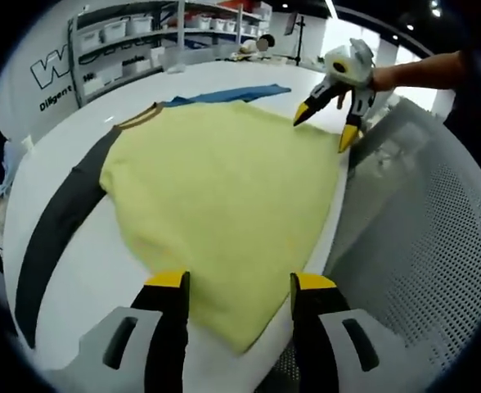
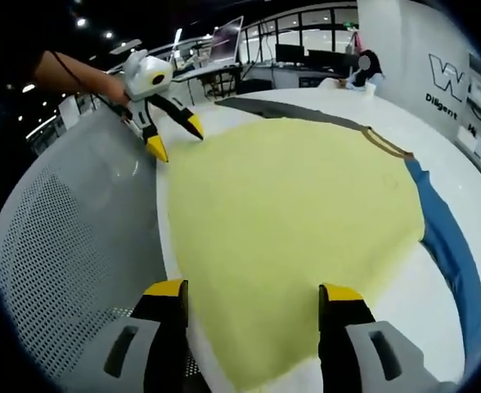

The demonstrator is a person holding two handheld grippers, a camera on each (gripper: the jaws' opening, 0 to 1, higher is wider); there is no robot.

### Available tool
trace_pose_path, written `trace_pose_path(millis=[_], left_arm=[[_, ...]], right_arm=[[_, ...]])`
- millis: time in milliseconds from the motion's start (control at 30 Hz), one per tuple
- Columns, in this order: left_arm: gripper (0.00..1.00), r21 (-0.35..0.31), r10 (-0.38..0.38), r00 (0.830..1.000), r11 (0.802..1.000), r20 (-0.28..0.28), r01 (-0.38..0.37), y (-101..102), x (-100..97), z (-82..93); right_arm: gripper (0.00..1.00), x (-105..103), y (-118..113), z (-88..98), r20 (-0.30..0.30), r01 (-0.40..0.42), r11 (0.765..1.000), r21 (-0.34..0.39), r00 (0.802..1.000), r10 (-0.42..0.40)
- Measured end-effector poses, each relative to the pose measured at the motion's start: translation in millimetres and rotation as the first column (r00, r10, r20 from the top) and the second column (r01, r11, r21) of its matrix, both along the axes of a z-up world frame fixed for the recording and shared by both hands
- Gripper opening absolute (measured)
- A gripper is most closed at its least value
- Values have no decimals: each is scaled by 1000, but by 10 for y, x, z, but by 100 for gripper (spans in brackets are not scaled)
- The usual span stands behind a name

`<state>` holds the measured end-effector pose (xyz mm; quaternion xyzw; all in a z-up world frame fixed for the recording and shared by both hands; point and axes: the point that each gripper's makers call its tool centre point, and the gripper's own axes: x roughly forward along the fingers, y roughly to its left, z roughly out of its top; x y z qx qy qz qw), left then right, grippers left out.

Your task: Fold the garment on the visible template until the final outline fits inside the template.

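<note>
A yellow shirt lies spread flat on the white table, with a dark grey sleeve on one side and a blue sleeve on the other. My left gripper is open over one hem corner, near the table edge. My right gripper is open at the other hem corner, tips pointing down at the fabric. In the right gripper view the shirt spreads ahead of my open right gripper, and the left gripper hovers open at the far hem corner, held by a hand. The blue sleeve lies right.
A grey mesh chair back stands close against the table edge beside both grippers, also in the right gripper view. Shelves with white bins line the far wall. A person sits beyond the table.
</note>
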<state>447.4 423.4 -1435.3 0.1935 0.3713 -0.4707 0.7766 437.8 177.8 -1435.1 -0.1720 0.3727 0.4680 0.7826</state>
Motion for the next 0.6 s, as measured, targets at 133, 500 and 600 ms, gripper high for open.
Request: trace_pose_path(millis=[133,500,600], left_arm=[[40,3,-16,1000,1000,8,16,31,25,-1],[33,13,-52,999,999,-12,53,62,-46,-83],[35,4,-40,999,999,-8,40,67,-52,-87]], right_arm=[[55,-39,-77,8,3,6,1000,-15,1000,-6],[52,-163,-177,-78,-56,63,995,-75,996,-67],[52,-217,-191,-132,-75,73,992,-98,994,-81]])
